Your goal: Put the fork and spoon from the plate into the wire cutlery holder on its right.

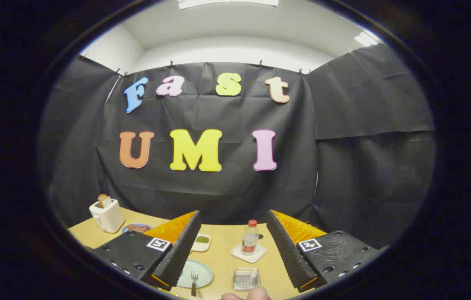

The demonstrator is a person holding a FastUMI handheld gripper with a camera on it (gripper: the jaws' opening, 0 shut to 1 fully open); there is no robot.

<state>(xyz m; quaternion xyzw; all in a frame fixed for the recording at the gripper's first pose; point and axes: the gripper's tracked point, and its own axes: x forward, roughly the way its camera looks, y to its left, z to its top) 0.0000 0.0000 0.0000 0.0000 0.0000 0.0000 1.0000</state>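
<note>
Tool (233, 246) hung wide apart, gripping nothing, above fork (194, 281) on plate (202, 273) (wire cutlery holder (246, 279) just right), poised for descent.

- Bright, even light from ceiling panels (228, 2) overhead.
- Strong fisheye bending towards the edges; the ceiling line curves.
- Bench (223, 254) evenly lit, soft faint shadows, no glare.
- Centre sharp; the rim darkens.
</note>
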